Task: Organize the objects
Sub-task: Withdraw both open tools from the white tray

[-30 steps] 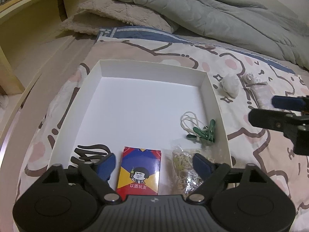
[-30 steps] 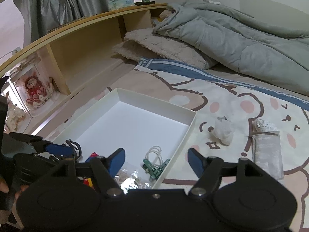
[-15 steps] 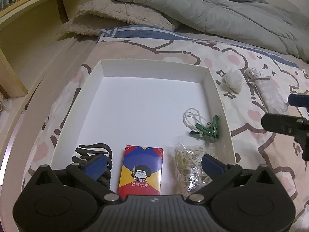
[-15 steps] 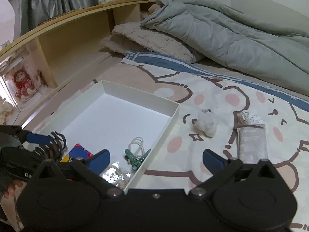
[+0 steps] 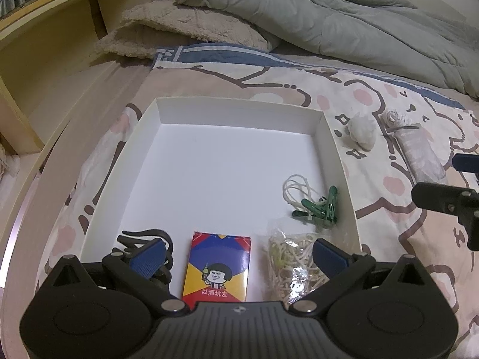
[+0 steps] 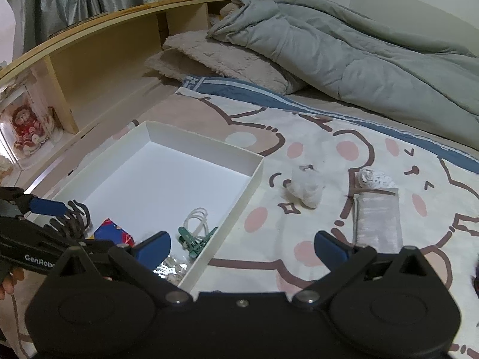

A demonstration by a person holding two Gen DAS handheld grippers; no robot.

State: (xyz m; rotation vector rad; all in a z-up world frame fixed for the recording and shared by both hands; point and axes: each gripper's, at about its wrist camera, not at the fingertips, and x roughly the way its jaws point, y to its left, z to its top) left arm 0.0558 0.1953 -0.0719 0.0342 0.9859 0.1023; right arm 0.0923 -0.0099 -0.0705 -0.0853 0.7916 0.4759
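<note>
A white box [image 5: 239, 106] lies on the bed sheet. Along its near side sit a black claw clip [image 5: 140, 234], a red, blue and yellow card pack [image 5: 218, 269] and a bag of rubber bands [image 5: 287, 254]; green clips on white string [image 5: 320, 209] lie by its right wall. My left gripper [image 5: 239, 255] hovers open over the card pack, touching nothing. My right gripper [image 6: 242, 246] is open and empty above the box's right wall [image 6: 239, 206]. On the sheet to the right lie a white wad [image 6: 305, 185] and a clear packet [image 6: 377, 215].
A grey duvet [image 6: 344, 48] and a beige pillow [image 6: 215, 56] fill the far side of the bed. A wooden headboard shelf [image 6: 98, 45] runs along the left, with a doll [image 6: 25, 128] in one niche. The far half of the box is bare.
Both grippers' jaws have spread wider. In the left wrist view the right gripper has drifted toward the right edge; in the right wrist view the scene has shifted slightly.
</note>
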